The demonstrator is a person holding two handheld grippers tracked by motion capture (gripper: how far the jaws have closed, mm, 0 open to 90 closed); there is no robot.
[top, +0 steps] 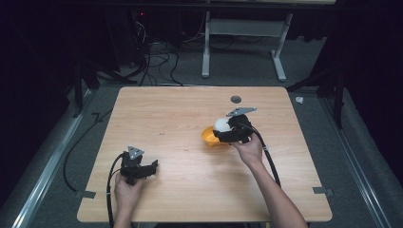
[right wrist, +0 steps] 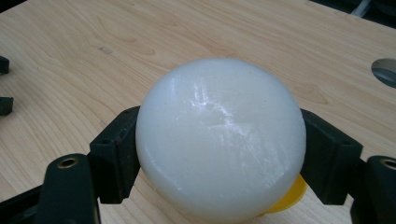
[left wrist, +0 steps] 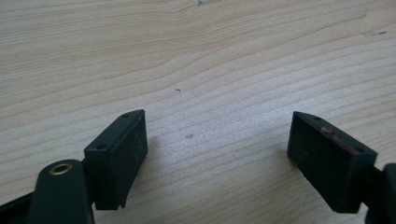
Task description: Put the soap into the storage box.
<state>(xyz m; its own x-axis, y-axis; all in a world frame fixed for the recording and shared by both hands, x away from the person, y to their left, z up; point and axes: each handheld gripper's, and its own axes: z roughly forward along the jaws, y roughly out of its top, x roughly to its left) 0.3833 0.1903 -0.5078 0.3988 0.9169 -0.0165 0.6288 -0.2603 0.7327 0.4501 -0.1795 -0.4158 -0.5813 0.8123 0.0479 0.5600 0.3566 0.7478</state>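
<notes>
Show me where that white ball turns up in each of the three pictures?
High view: the white ball sits right of centre on the table, at the right gripper, above an orange bowl.
Left gripper view: bare wood between open jaws, no ball.
Right gripper view: the ball is dead centre, clamped between the jaws.
Shared landmark: the round grey hole beyond the ball, at the right edge in the right gripper view.
</notes>
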